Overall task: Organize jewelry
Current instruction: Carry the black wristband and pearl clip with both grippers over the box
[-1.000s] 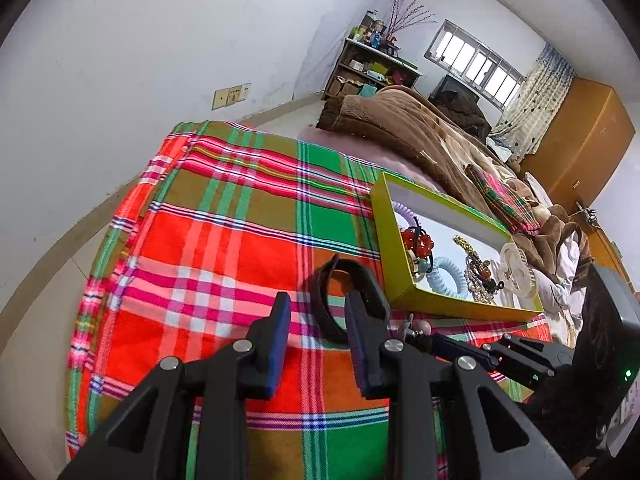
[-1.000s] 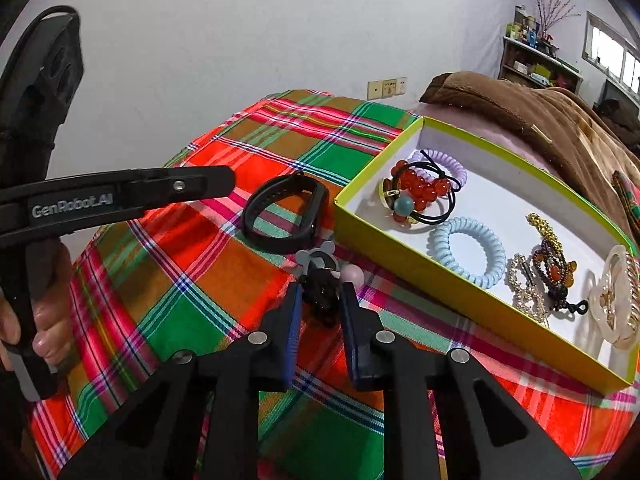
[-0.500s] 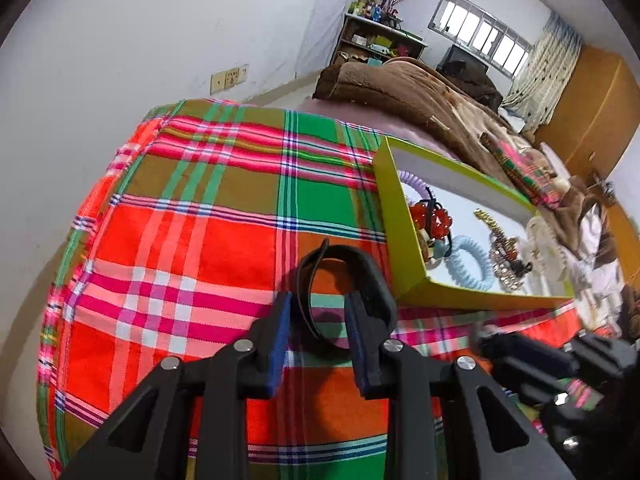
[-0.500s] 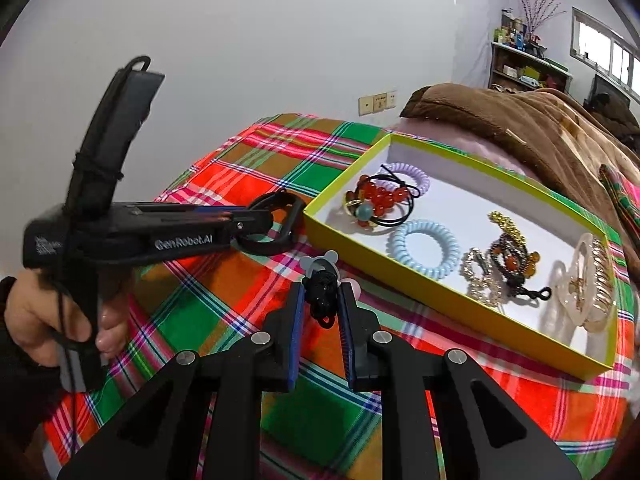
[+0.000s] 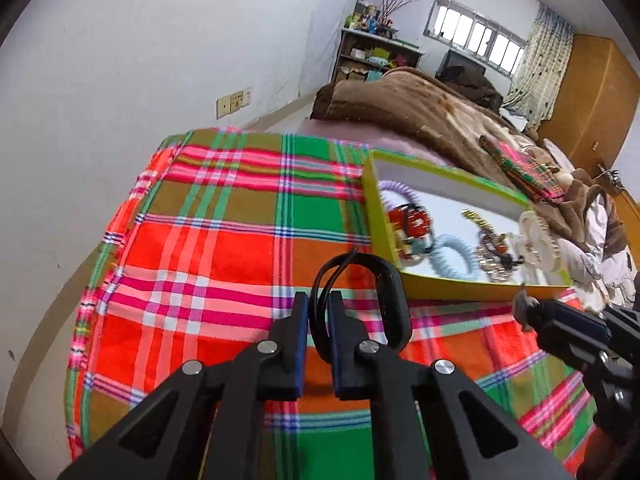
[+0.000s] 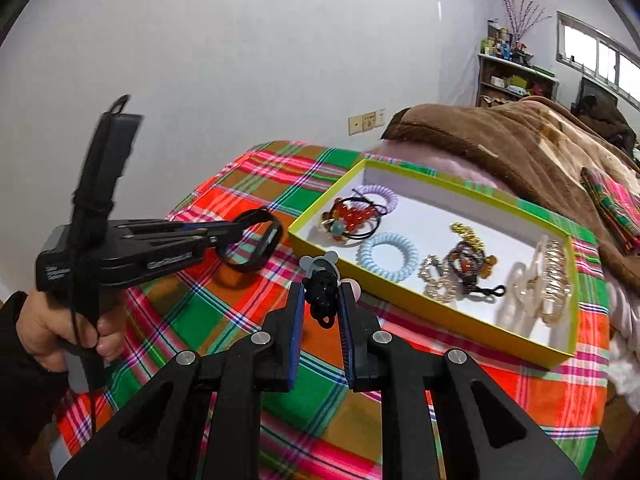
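While tilted downward, left tongs (image 5: 318, 312) clamping black band (image 5: 384, 292), right tongs (image 6: 322, 304) black hair tie (image 6: 322, 294).

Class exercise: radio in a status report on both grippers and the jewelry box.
Left gripper shut on black band. Right gripper shut on black hair tie. Yellow-green box open, path clear.

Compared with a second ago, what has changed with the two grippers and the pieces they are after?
The left gripper has just been closing and now pinches the black band, lifted off the plaid cloth. The right gripper has raised its black hair tie, still clamped. The yellow-green box and its contents lie as before.
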`<state>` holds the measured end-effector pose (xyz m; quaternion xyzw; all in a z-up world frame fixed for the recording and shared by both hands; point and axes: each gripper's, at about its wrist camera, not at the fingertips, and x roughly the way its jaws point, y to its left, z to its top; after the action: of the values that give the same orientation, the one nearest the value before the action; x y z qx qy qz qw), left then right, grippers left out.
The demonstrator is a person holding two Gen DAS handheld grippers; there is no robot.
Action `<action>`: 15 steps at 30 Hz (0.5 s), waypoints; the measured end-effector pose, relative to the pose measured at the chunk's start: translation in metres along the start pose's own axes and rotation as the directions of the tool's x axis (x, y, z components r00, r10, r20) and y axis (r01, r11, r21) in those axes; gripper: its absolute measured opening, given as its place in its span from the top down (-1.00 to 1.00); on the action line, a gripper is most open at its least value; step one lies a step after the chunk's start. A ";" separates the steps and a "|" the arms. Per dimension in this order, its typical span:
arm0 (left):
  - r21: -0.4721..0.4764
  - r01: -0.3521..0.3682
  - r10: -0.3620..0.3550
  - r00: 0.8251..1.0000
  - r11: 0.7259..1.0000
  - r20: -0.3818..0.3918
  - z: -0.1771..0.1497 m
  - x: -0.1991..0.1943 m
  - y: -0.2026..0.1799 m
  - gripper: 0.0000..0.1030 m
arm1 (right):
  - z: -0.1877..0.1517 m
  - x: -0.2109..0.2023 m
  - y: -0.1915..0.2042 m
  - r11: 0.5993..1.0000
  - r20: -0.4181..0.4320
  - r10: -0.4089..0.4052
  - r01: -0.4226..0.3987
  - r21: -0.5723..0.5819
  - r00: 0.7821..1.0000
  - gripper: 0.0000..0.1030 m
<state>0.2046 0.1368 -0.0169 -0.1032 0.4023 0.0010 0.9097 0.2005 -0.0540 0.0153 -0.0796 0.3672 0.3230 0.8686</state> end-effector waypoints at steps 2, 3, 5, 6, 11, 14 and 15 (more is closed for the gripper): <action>0.006 0.008 -0.008 1.000 1.000 0.019 0.000 -0.013 -0.005 0.80 | 0.002 -0.007 -0.005 1.000 0.012 -0.010 0.010 0.007 1.000 0.67; 0.009 0.014 -0.014 0.999 1.000 0.028 0.002 -0.018 -0.007 0.80 | 0.002 -0.010 -0.008 1.000 0.017 -0.014 0.014 0.009 1.000 0.67; 0.022 0.026 -0.027 0.998 0.999 0.048 0.006 -0.029 -0.015 0.80 | 0.004 -0.016 -0.014 1.000 0.029 -0.026 0.026 0.018 0.999 0.67; 0.029 0.033 -0.035 0.998 0.999 0.055 0.008 -0.033 -0.019 0.80 | 0.005 -0.019 -0.016 0.999 0.034 -0.032 0.032 0.020 0.999 0.67; 0.079 0.066 -0.073 0.994 0.995 0.085 0.021 -0.043 -0.044 0.80 | 0.011 -0.032 -0.029 0.998 0.059 -0.062 0.060 0.026 0.996 0.67; 0.094 0.081 -0.089 0.992 0.992 0.088 0.028 -0.041 -0.056 0.80 | 0.015 -0.036 -0.039 0.996 0.066 -0.080 0.079 0.031 0.995 0.67; 0.098 0.085 -0.094 0.992 0.992 0.087 0.030 -0.039 -0.060 0.80 | 0.017 -0.037 -0.043 0.996 0.069 -0.088 0.085 0.035 0.994 0.67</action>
<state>0.2047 0.0873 0.0426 -0.0781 0.3547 -0.0539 0.9301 0.2176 -0.1001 0.0489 -0.0703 0.3376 0.2818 0.8953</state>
